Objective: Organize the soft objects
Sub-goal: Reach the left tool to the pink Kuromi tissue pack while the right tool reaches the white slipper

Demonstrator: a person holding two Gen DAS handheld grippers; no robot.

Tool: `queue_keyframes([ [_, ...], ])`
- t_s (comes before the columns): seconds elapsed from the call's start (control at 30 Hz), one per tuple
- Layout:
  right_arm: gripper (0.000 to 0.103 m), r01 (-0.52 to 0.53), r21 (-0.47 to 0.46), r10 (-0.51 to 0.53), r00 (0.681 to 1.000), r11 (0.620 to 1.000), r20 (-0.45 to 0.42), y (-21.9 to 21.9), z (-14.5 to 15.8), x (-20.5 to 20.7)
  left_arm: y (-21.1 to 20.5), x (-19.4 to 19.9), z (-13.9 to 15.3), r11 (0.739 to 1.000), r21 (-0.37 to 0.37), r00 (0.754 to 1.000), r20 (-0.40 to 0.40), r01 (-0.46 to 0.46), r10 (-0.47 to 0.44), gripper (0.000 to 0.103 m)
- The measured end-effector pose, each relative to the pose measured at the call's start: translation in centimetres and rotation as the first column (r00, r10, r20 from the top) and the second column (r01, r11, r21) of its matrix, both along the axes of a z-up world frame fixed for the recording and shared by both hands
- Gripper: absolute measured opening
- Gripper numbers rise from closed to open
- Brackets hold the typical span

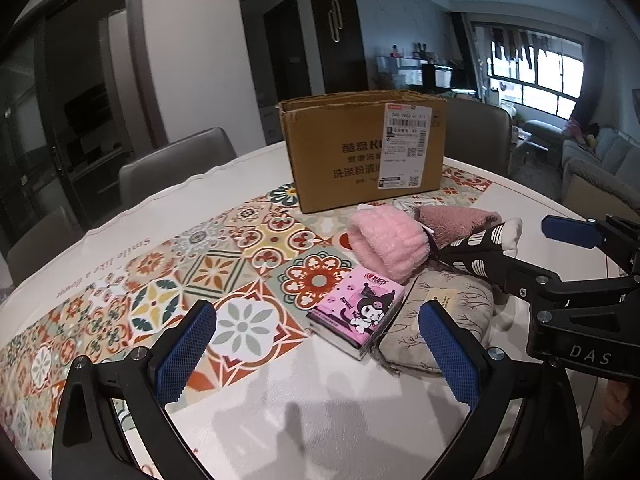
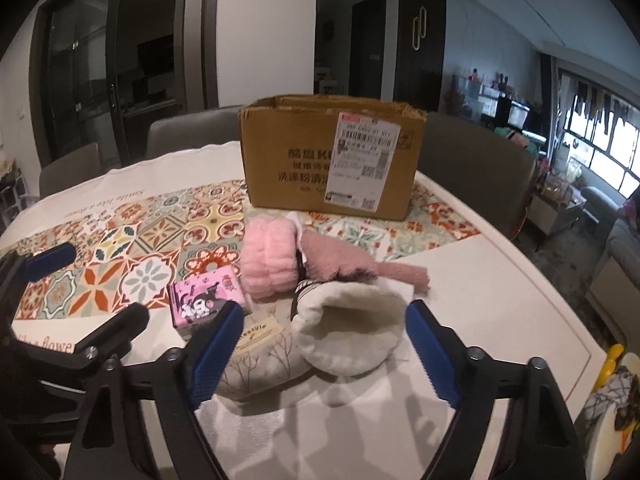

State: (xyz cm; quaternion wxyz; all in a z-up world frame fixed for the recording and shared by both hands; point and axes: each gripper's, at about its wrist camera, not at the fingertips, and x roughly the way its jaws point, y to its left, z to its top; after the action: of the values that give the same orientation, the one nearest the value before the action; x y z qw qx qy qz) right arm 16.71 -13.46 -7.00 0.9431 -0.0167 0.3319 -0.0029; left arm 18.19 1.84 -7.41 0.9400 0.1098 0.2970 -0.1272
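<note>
A pile of soft things lies in front of an open cardboard box (image 1: 362, 148) (image 2: 328, 156). It holds a fluffy pink roll (image 1: 386, 242) (image 2: 268, 264), a mauve towel (image 1: 460, 222) (image 2: 344, 264), a black-and-white slipper with cream lining (image 1: 480, 248) (image 2: 348, 332), a beige printed pouch (image 1: 456, 308) (image 2: 260, 356) and a pink tissue pack (image 1: 358, 310) (image 2: 204, 304). My left gripper (image 1: 316, 356) is open, low before the tissue pack. My right gripper (image 2: 324, 352) is open, its jaws either side of the slipper. Neither holds anything.
The round white table (image 1: 320, 420) carries a tile-patterned runner (image 1: 180, 280). Grey chairs (image 1: 176, 164) stand behind it, one behind the box (image 2: 476, 152). A sofa (image 1: 600, 164) and windows are at the far right. The right gripper also shows in the left wrist view (image 1: 568, 280).
</note>
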Motion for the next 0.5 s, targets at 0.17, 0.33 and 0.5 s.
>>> queue_keyframes([
  [0.17, 0.071, 0.003, 0.026, -0.002, 1.0, 1.0, -0.031, -0.2, -0.8, 0.7, -0.3, 1.1, -1.0, 0.999, -0.003, 0.999, -0.02, 0.039, -0.039, 0.103],
  [0.33, 0.067, 0.005, 0.047, -0.002, 0.998, 0.999, -0.06, -0.4, -1.5, 1.4, -0.6, 2.7, -2.2, 0.998, -0.004, 0.996, -0.053, 0.067, -0.067, 0.103],
  [0.5, 0.062, -0.012, 0.04, 0.014, 0.997, 0.999, -0.072, 0.2, -1.9, 1.8, -0.7, 4.1, -3.3, 0.996, -0.031, 0.991, -0.105, 0.082, -0.085, 0.103],
])
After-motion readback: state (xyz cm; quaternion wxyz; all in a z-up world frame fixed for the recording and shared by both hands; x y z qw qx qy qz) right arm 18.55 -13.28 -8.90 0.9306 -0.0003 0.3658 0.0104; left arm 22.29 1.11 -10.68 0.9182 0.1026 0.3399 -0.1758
